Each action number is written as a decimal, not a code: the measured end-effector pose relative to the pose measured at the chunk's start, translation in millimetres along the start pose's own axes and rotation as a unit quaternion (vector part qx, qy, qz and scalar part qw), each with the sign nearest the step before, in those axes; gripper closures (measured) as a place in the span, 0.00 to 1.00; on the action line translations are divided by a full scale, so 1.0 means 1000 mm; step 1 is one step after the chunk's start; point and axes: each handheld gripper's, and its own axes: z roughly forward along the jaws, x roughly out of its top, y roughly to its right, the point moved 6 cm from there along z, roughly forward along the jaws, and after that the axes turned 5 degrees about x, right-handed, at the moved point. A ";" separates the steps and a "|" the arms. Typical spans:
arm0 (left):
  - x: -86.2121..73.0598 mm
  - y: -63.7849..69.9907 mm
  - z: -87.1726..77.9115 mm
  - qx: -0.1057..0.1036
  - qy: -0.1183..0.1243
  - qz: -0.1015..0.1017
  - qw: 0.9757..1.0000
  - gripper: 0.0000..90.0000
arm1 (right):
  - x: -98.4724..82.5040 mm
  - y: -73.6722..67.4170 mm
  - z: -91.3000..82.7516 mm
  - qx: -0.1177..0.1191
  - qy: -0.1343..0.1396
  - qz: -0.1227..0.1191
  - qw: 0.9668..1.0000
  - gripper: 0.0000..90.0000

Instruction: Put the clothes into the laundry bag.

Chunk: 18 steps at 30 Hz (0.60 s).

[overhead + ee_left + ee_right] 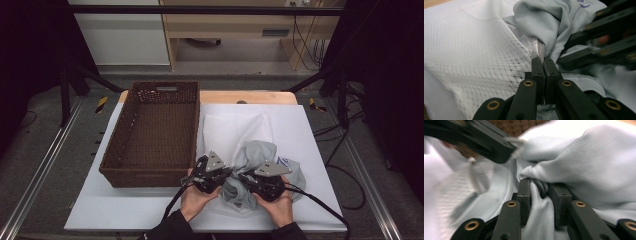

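my left gripper (543, 61) is clenched on the zipper edge of a white mesh bag (474, 52) while my right gripper (541, 185) grasps bunched soft grey cloth (250, 155), at three o'clock of a woven brown basket (112, 155).

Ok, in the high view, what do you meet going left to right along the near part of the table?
Basket → left tongs → grey garment → right tongs → bare white table cover.

Left hand-held gripper (209, 175) has its jaws pressed together; right hand-held gripper (264, 181), just beside it, stands partly parted
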 end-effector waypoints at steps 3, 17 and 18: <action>-0.001 0.000 0.000 0.005 0.000 0.002 1.000 0.99 | 0.010 0.001 -0.022 -0.010 0.025 0.001 1.000 0.78; -0.005 -0.002 0.001 0.009 -0.002 0.012 1.000 0.99 | 0.021 0.058 -0.001 -0.092 0.016 0.094 0.991 0.30; -0.005 -0.003 0.001 0.009 -0.003 0.011 1.000 0.99 | 0.018 0.058 0.004 -0.093 0.006 0.098 0.991 0.32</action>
